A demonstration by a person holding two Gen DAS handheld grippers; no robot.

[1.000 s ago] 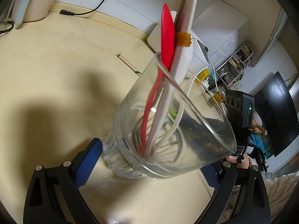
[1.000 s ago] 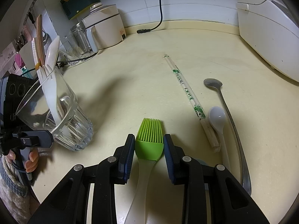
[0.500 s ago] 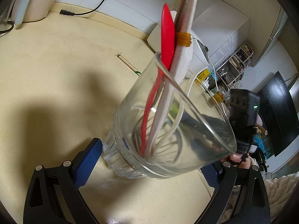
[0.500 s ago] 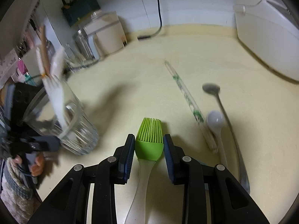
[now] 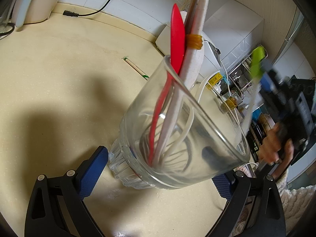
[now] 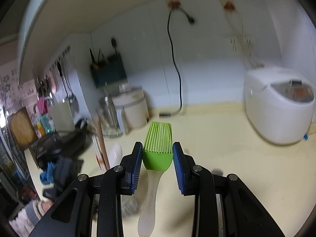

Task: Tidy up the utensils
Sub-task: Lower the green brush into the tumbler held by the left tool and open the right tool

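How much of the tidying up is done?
Done: a red spatula and pale utensils already stand in the clear glass cup, which the left gripper grips. In hand: the right gripper holds the green silicone brush. Left: the wrapped chopsticks on the counter.

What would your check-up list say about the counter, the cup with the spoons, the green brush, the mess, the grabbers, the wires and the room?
Surface: cream countertop, bare in front of the glass.
Job's things: tilted glass cup holding a red utensil, pale utensils and a whisk; green silicone brush; wrapped chopsticks lying on the counter.
Clutter: jars and containers along the wall, blurred.
Grippers: left gripper has its pads either side of the cup base; right gripper shut on the brush head.
Cables: black power cord, unplugged end on the counter; another cord hanging down the wall.
Surroundings: white rice cooker, tiled wall, dish rack.
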